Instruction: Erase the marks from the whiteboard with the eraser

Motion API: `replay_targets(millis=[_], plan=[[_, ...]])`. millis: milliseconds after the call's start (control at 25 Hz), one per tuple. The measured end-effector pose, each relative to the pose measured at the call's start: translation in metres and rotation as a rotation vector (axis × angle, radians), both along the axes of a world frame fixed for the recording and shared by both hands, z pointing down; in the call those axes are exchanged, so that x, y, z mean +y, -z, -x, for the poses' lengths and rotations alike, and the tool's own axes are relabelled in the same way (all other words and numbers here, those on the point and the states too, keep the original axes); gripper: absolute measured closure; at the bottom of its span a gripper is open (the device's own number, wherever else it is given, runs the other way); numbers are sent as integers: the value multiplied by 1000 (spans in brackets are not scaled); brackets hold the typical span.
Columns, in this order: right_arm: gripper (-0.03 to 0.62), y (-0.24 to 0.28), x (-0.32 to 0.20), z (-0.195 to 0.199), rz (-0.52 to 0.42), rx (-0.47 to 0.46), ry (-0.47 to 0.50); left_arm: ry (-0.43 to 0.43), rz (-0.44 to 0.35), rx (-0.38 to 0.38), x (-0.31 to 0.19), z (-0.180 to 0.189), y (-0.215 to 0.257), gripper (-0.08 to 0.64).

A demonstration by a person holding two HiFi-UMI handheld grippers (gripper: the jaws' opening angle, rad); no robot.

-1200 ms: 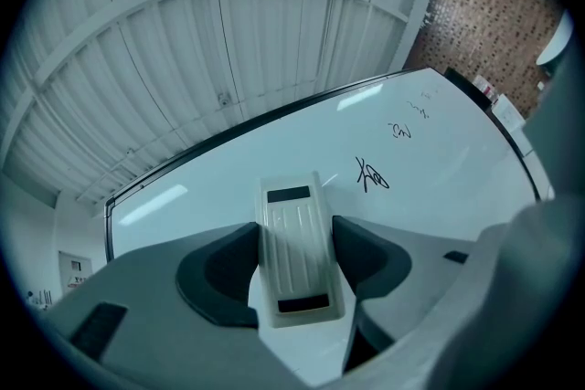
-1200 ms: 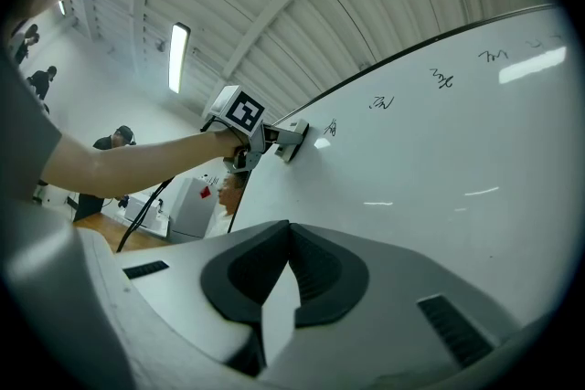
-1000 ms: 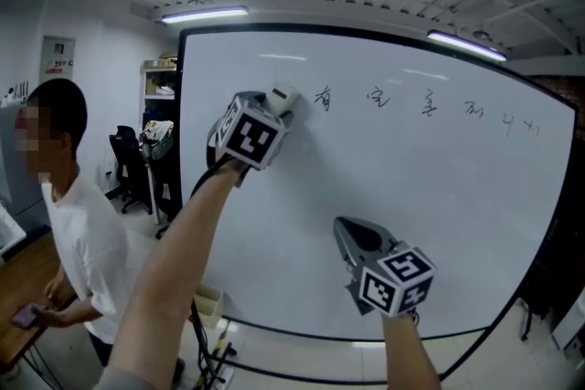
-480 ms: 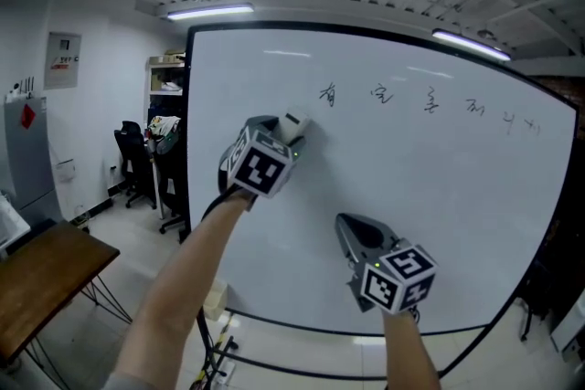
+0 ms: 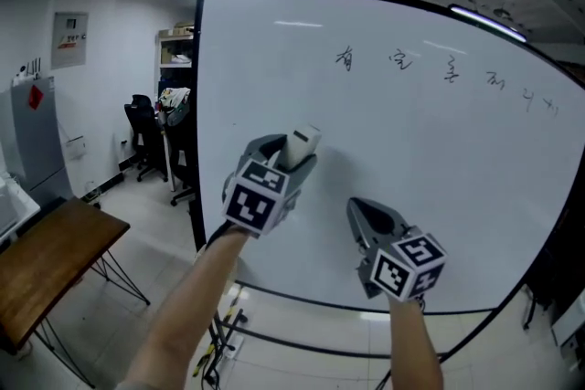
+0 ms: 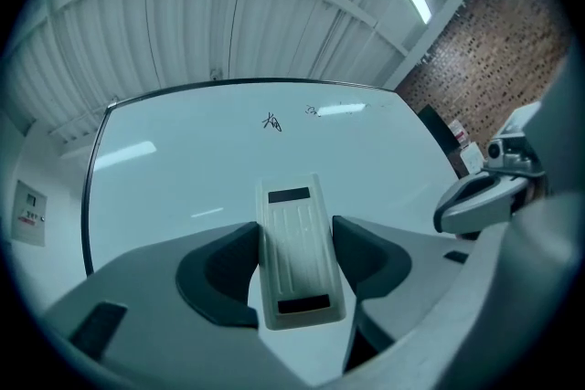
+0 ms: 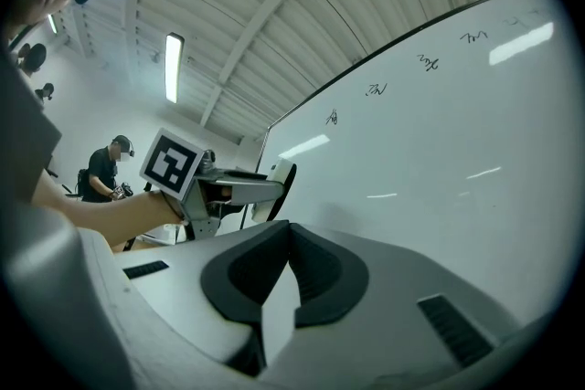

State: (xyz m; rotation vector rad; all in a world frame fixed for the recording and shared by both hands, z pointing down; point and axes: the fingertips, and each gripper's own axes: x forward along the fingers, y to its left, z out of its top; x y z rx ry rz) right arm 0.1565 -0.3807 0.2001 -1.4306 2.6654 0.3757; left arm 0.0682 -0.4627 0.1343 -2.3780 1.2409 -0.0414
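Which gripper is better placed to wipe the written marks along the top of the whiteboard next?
Left. The left gripper is shut on the eraser, below the marks. The right gripper is shut, empty, and lower in front of the whiteboard.

Glossy, smooth whiteboard (image 5: pixel 457 151); eraser (image 6: pixel 294 251) in matt ribbed plastic; table (image 5: pixel 46 260) w/ matt wood top.

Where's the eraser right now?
In the head view the eraser sits clamped in the left tongs, left of centre before the whiteboard, well below the written marks along its top.
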Motion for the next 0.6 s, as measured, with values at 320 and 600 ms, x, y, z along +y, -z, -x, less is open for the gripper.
replay_targets(millis=[320, 600], plan=[[597, -34, -7, 6, 21, -12, 25, -88, 130, 82, 16, -12, -94, 298], [597, -69, -11, 2, 72, -31, 32, -131, 222, 125, 26, -17, -147, 298]])
